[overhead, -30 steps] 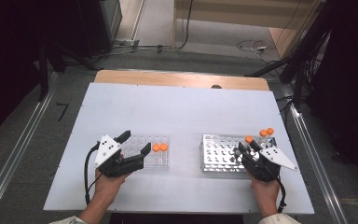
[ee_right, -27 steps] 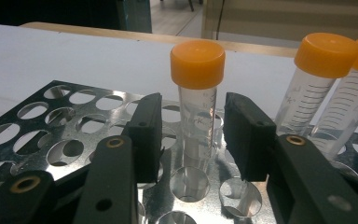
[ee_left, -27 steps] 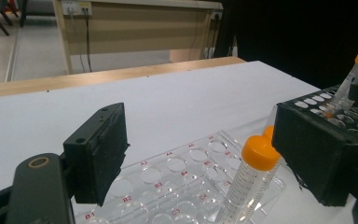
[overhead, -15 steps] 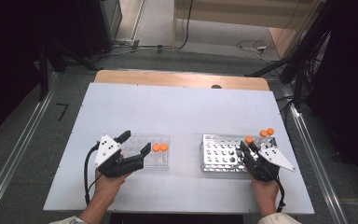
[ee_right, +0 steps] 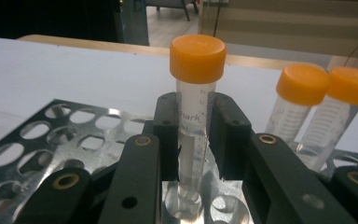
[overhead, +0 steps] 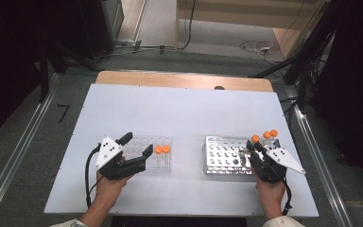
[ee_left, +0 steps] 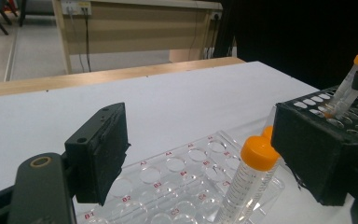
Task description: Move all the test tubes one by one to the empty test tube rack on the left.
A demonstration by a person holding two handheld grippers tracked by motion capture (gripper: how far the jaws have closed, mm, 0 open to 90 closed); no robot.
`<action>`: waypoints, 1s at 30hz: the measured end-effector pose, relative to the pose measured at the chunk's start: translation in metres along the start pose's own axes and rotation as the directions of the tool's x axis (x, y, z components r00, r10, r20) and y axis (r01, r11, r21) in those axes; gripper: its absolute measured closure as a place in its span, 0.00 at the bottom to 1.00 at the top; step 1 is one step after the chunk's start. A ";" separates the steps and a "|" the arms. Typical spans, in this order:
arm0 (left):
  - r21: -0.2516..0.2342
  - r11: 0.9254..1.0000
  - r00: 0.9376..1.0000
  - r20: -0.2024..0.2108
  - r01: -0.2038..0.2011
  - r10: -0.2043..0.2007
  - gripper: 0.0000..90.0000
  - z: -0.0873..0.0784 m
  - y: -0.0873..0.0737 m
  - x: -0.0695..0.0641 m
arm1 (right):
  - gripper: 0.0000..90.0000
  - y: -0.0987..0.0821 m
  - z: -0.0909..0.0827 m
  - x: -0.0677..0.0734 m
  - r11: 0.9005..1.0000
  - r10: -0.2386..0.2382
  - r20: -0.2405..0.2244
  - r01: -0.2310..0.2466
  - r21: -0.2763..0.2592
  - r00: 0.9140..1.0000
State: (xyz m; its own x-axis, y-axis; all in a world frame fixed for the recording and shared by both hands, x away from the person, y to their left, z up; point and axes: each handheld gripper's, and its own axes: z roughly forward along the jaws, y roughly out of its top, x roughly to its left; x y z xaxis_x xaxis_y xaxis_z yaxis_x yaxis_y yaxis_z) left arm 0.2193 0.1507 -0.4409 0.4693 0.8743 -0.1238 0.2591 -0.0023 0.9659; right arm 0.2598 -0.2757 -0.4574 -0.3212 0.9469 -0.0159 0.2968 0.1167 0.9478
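My right gripper (ee_right: 195, 135) is shut on a clear tube with an orange cap (ee_right: 196, 60) that stands upright in the metal rack (ee_right: 51, 135); its jaws have just been closing on it. In the high view that gripper (overhead: 254, 145) sits at the rack's right end (overhead: 222, 156). Two more orange-capped tubes (ee_right: 303, 93) (ee_right: 349, 93) stand just beyond. My left gripper (overhead: 137, 144) is open, its jaws straddling the left part of a clear plastic rack (ee_left: 168, 177). An orange-capped tube (ee_left: 254, 172) stands in that rack near the right jaw, a second one behind it.
The white table top (overhead: 179, 113) has a wooden strip along its far edge (overhead: 184, 80). Dark equipment and cables lie on the floor beyond. Metal rails run along both sides of the table.
The right gripper's jaws have drawn in slightly around the tube at the metal rack. Both hands stay in place, and the left gripper is unchanged.
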 end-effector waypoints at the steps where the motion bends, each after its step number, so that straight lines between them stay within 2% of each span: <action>1: -0.001 1.000 1.000 0.000 0.000 0.000 0.22 0.000 0.000 0.000 | 0.80 0.002 -0.001 0.001 1.000 -0.005 0.004 0.005 -0.004 1.000; 8: 0.004 1.000 1.000 0.001 0.002 -0.002 0.20 0.001 0.001 0.000 | 0.80 0.017 -0.012 0.002 0.999 -0.021 0.019 0.021 -0.048 1.000; 13: 0.011 1.000 1.000 -0.001 0.002 -0.002 0.16 0.000 0.003 0.000 | 0.80 0.027 -0.020 0.005 0.997 -0.013 0.000 0.013 -0.077 1.000; 16: 0.019 1.000 1.000 -0.015 -0.007 0.008 0.12 0.001 0.003 -0.001 | 0.80 0.032 -0.026 0.011 0.995 -0.015 -0.027 0.012 -0.098 1.000; 22: 0.020 1.000 1.000 -0.012 -0.014 0.014 0.10 0.000 0.005 -0.003 | 0.80 0.039 -0.029 0.029 0.993 -0.030 -0.105 0.018 -0.113 0.994; 26: 0.030 0.999 1.000 0.006 -0.022 0.021 0.10 0.001 0.005 -0.005 | 0.80 0.043 -0.030 0.046 0.992 -0.047 -0.175 0.026 -0.120 0.983; 30: 0.025 0.999 0.999 0.032 -0.022 0.021 0.11 0.000 0.006 -0.010 | 0.80 0.042 -0.027 0.064 0.993 -0.070 -0.241 0.044 -0.110 0.968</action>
State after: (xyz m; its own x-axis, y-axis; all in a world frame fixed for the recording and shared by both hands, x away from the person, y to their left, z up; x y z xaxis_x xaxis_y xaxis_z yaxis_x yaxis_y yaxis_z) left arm 0.2164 0.1418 -0.4336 0.5013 0.8582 -0.1107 0.2700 -0.0337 0.9623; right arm 0.2274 -0.2181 -0.4096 -0.5484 0.8362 -0.0047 0.1819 0.1248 0.9754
